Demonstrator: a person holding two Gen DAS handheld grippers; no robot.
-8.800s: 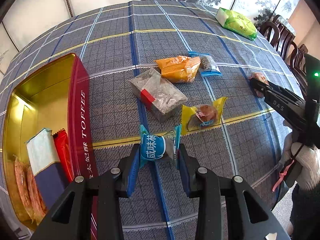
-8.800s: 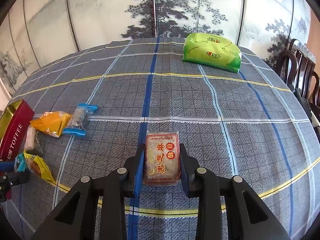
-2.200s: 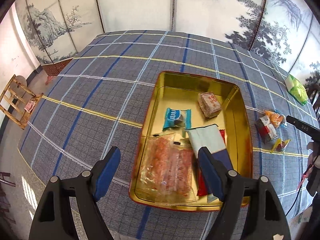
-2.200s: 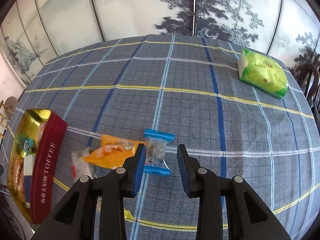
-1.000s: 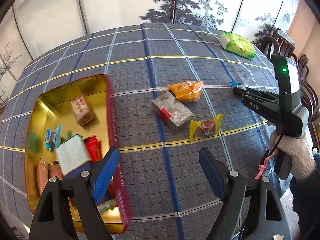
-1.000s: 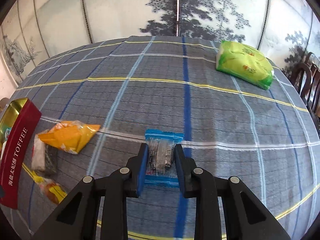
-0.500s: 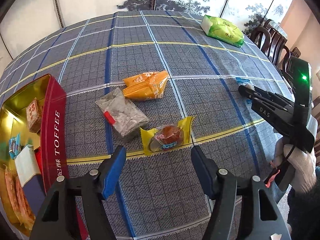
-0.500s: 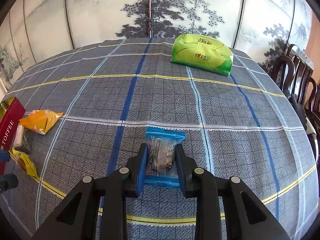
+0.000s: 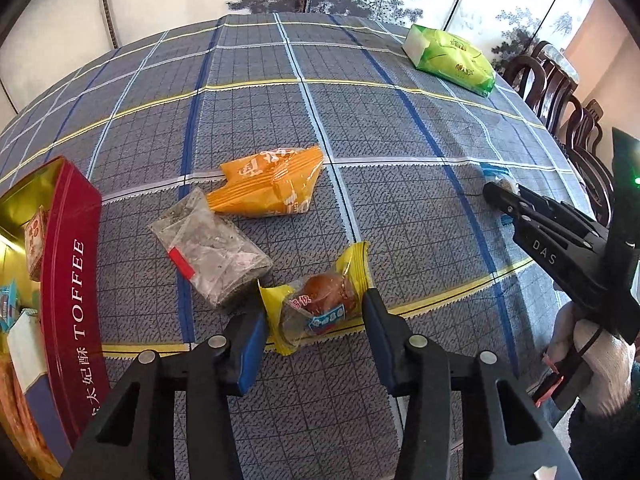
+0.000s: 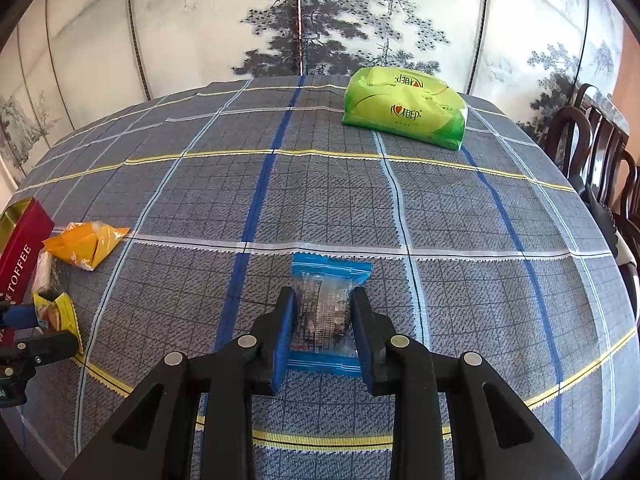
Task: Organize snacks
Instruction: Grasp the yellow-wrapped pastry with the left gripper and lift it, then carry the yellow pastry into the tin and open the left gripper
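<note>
A: What are the jaws of the left gripper (image 9: 314, 330) doing?

B: They are standing spread, with the yellow-wrapped cake (image 9: 318, 304) lying between the blue pads. The wrapper's crimped ends are reaching toward each pad, but I cannot tell whether they are touching. The packet is resting on the plaid tablecloth (image 9: 400, 208).

A: And the right gripper (image 10: 324, 322)?

B: Its jaws are sitting narrowly apart and pressing on both sides of the blue-edged snack packet (image 10: 326, 300), which is showing a clear middle with something dark inside. From the left wrist view the same gripper is reaching in from the right, a white-gloved hand (image 9: 592, 356) holding its handle.

A: What is lying around the yellow cake?

B: Just beyond it, up and to the left, a clear packet with a red label (image 9: 208, 252) is lying flat, its near corner just beside the cake's wrapper. Past that, an orange packet (image 9: 270, 184) is touching the clear one's far end.

A: Where is the tin?

B: The red toffee tin (image 9: 72, 312) is sitting at the left edge, open, its gold inside holding several wrapped snacks, among them a small square red-printed one (image 9: 34, 236) near the far end.

A: Anything further out?

B: A green pack (image 10: 404, 112) is lying at the far side of the table, well apart from everything else, with dark wooden chairs (image 10: 592, 148) standing off to the right.
</note>
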